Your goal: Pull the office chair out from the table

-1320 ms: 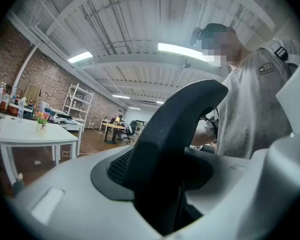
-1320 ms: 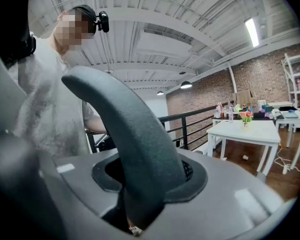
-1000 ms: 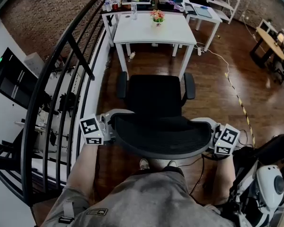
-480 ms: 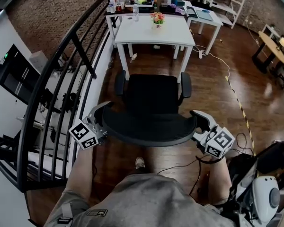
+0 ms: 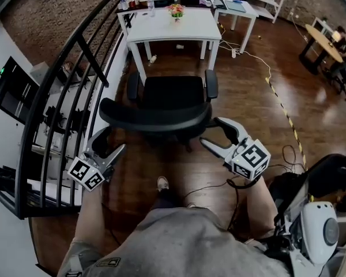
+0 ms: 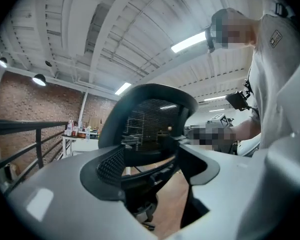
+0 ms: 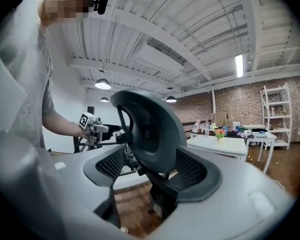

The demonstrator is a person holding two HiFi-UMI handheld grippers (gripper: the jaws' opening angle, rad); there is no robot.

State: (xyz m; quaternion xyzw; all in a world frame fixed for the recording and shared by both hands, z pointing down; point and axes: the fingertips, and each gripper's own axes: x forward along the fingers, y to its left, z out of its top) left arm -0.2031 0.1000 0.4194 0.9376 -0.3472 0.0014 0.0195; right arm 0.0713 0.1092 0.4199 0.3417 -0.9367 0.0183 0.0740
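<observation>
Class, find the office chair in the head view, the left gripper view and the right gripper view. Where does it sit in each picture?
Head view: office chair upper centre, just below the white table.
Left gripper view: office chair at centre; white table small, at far left.
Right gripper view: office chair at centre; white table to its right.
Shared landmark: the white table.

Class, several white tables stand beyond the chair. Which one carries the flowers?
The white table nearest the office chair: the flowers stand near its far edge. The side table on its right and the back table with bottles have none.
</observation>
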